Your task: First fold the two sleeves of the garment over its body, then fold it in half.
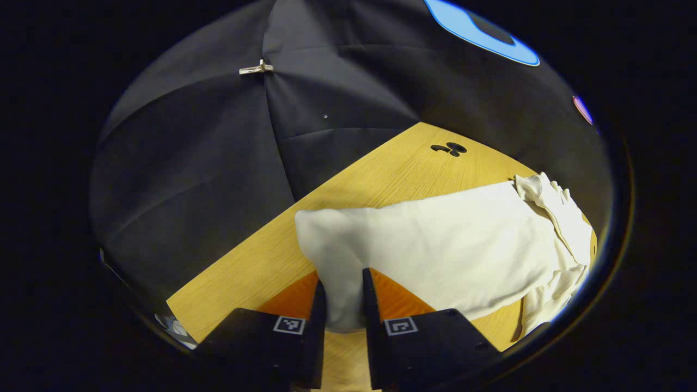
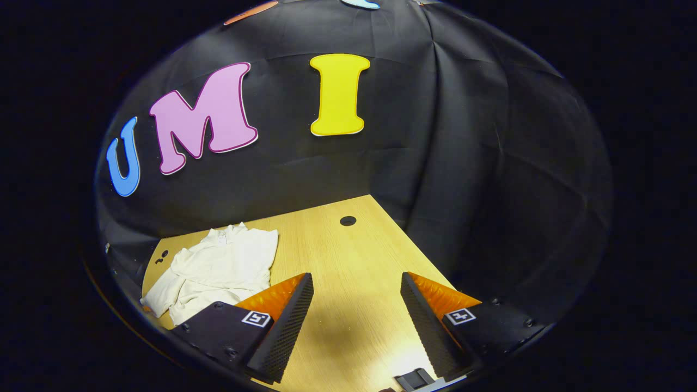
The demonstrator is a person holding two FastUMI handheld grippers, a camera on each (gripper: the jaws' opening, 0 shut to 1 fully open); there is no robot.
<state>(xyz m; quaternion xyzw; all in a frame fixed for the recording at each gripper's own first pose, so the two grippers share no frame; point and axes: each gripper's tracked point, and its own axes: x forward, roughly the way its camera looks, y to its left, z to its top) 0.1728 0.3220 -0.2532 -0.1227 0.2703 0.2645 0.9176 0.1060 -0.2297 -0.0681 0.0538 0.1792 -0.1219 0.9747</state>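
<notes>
A cream-white garment [image 1: 452,245] lies on the wooden table [image 1: 381,174], its collar end bunched at the right. My left gripper [image 1: 344,283] is shut on a corner of the cloth, which runs up between the two fingers and is lifted a little off the table. In the right gripper view the same garment [image 2: 218,269] lies flat at the far left of the table [image 2: 354,261]. My right gripper [image 2: 354,288] stands open above bare wood, well to the right of the garment, with nothing between its fingers.
Black cloth walls close in the table on the far sides. A round cable hole [image 2: 348,220] sits near the far table edge, and a dark cut-out [image 1: 450,148] shows beyond the garment. A metal clip [image 1: 256,69] hangs on the wall.
</notes>
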